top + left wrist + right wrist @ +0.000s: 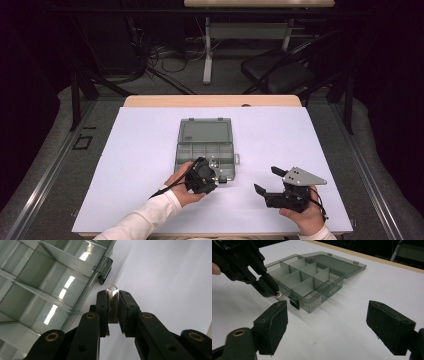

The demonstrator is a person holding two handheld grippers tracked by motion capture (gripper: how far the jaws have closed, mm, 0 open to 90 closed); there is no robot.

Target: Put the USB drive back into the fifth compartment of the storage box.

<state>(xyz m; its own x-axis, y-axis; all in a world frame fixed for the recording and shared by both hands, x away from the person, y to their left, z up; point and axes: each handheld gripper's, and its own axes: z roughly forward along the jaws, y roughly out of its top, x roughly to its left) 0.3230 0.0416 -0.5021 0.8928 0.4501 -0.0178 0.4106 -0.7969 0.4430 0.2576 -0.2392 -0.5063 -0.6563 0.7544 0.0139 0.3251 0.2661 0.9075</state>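
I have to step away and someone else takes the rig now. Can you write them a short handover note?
Left claw: shut on a small flat silver metal piece, held beside the front edge of the open grey translucent plastic compartment box.
Right claw: open, nothing between its jaws, off to the box's right.
Done: piece gripped, box lid open.
Left, likely: place the piece in a compartment; all look empty.

Your white-topped table [150, 150] has a wooden edge [210, 101] showing at twelve o'clock. Beyond it, on grey floor [225, 80], cables [165, 62] tangle at eleven, a black folding chair [280, 72] sits at one, and another table's pale leg [207, 50] stands between. Darkness surrounds you.
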